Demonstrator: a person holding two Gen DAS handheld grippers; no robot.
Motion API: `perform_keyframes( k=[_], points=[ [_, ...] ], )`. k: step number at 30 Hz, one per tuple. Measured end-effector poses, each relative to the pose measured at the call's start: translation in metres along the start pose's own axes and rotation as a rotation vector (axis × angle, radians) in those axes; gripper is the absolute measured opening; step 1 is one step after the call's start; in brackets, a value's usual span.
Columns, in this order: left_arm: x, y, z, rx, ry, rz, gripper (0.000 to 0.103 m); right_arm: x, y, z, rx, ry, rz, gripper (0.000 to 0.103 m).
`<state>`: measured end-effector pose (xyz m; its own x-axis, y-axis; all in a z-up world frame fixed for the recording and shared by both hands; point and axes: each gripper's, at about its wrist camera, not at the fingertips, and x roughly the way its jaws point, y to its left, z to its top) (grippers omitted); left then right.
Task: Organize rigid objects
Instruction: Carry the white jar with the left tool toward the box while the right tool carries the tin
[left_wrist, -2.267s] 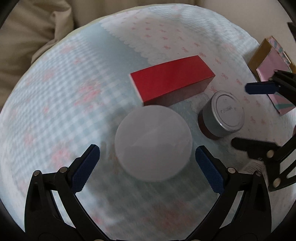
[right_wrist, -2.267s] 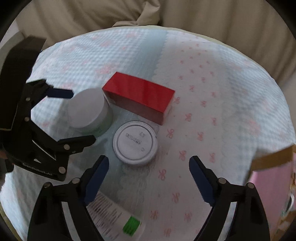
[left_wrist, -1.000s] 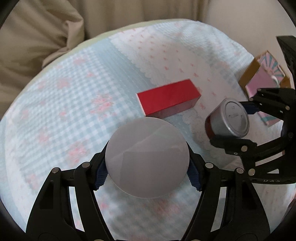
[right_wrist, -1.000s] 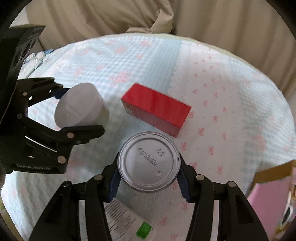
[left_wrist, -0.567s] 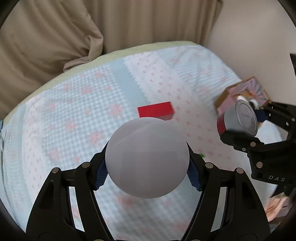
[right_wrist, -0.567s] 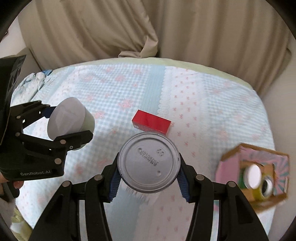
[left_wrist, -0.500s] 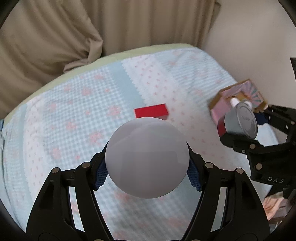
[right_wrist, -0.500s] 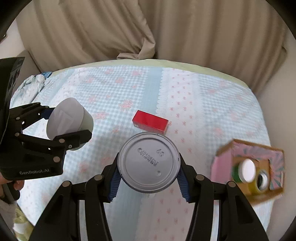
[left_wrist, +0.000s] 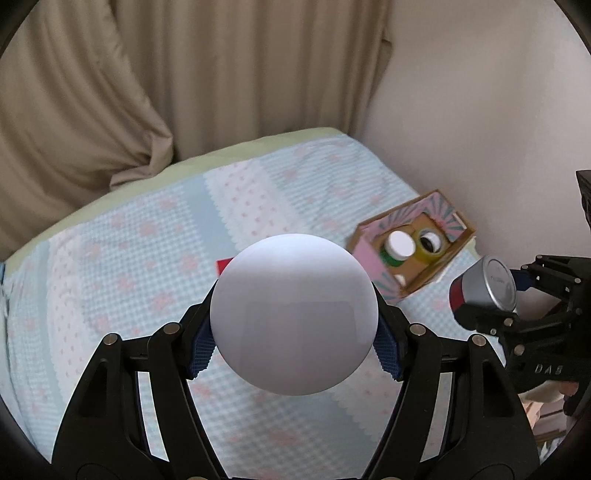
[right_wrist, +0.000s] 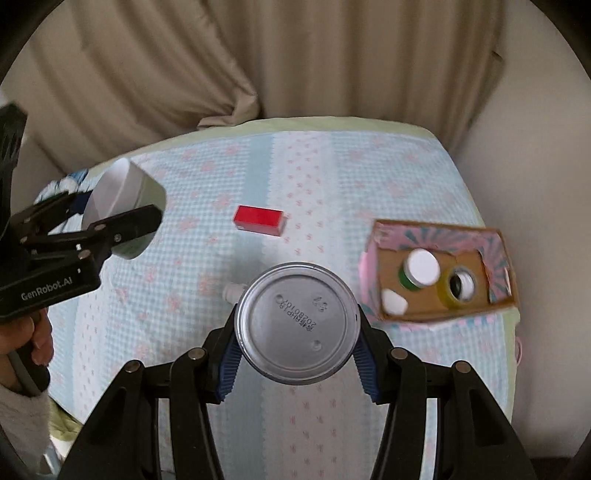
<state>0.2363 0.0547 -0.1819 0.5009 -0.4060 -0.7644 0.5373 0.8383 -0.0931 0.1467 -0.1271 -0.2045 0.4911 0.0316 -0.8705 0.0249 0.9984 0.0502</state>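
Both loads airborne over the bed: left gripper (left_wrist: 294, 349) clamped on white jar (left_wrist: 294, 314), right gripper (right_wrist: 297, 363) clamped on silver-lidded tin (right_wrist: 297, 328); carry level toward cardboard box (right_wrist: 373, 275) at 3 o'clock, lowering each into free space beside green-and-white bottle (right_wrist: 421, 273).

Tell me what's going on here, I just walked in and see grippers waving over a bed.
A person is tidying small items. The left gripper is clamped on a white round jar; the right gripper is clamped on a metal-lidded can. Both are held above the bedspread. A red box lies on it, beside a cardboard box with some containers inside.
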Motion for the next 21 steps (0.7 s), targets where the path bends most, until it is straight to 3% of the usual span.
perform_keyframes(
  k=[8,12,21],
  points=[
    [0.010,-0.080,0.026,-0.043,0.005,-0.016,0.068,-0.041,-0.094,-0.003,0.103,-0.030,-0.019,0.050],
    [0.026,-0.128,0.038,-0.060,0.017,-0.022,0.068,-0.057,-0.146,0.001,0.096,-0.055,-0.023,0.050],
    [0.096,-0.223,0.053,-0.055,0.099,-0.022,0.068,-0.035,-0.262,0.015,0.120,-0.020,-0.026,0.050]
  ],
)
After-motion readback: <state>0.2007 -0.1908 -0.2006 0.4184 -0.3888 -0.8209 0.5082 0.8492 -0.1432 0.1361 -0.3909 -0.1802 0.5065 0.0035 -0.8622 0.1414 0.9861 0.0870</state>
